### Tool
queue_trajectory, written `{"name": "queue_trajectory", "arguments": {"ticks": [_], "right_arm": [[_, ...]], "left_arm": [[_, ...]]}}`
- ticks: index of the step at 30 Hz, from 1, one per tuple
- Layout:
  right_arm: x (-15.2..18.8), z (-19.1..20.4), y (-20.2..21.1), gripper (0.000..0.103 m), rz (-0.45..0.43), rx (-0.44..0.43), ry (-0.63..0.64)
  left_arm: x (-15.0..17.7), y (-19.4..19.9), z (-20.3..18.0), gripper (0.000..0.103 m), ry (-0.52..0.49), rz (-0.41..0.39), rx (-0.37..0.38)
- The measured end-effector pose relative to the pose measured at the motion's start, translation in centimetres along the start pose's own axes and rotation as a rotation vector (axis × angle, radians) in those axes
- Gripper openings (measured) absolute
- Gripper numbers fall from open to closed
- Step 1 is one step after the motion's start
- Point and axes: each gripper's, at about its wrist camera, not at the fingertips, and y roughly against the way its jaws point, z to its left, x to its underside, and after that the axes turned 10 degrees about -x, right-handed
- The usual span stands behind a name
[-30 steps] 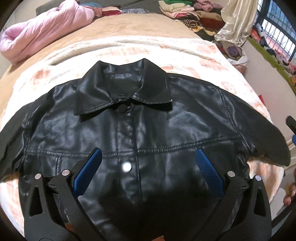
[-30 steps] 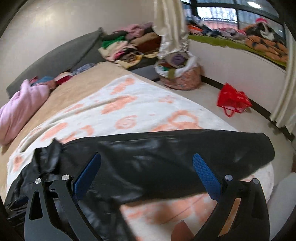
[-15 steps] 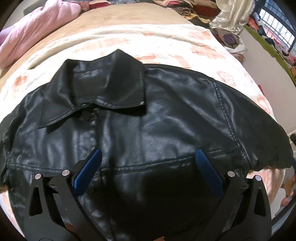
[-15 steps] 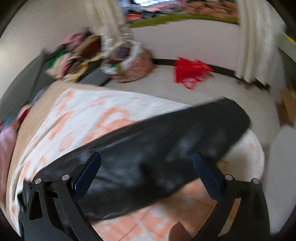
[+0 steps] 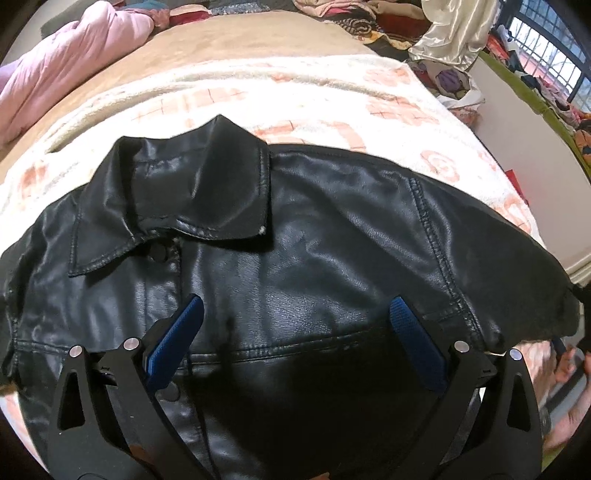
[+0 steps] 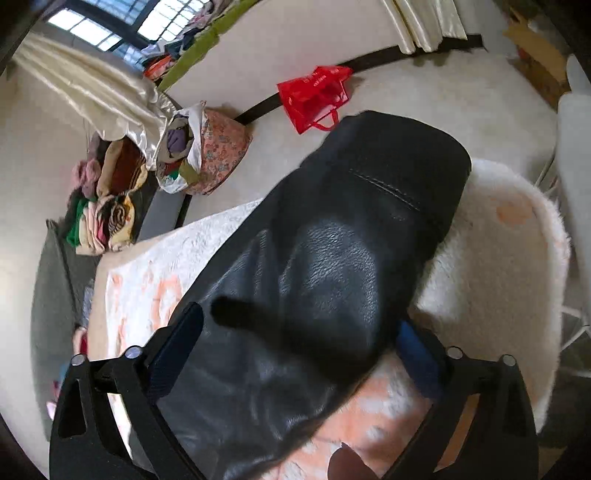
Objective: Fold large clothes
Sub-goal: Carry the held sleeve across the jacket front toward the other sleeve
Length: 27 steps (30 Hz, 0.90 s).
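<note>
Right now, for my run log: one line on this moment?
jacket flat on blanket | left gripper open above front | right gripper open astride sleeve

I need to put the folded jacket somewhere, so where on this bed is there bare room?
Bare blanket lies beyond the jacket's collar, up to the tan sheet short of the pink bedding. A smaller strip borders the sleeve at the bed's corner. The near half is crowded by the jacket.

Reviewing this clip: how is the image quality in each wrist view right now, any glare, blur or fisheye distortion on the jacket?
Left wrist view: sharp, with soft sheen on the black jacket; fisheye bows the blanket edges, and the open left gripper shades the jacket's lower front. Right wrist view: the sleeve shows pale glare, the blanket nearest the open right gripper is smeared, and the window is bright.
</note>
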Motion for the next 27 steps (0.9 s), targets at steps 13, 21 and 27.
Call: {"name": "queue_trajectory", "arguments": {"ticks": [13,21,27], "right_arm": [[0.1,8.5,5.1,0.009,-0.016,-0.496,0.216],[5.2,20.7,9.5,0.007,0.076,-0.705,0.524],[12.9,28.0,12.3,0.007,0.170,-0.856,0.772]], "left_arm": [[-1.1,4.2,6.2,0.095,0.066,-0.046,0.000],[-1.9,6.1,11.5,0.095,0.163,-0.059,0.014],[-1.9,8.5,15.9,0.095,0.219,-0.063,0.055]]}}
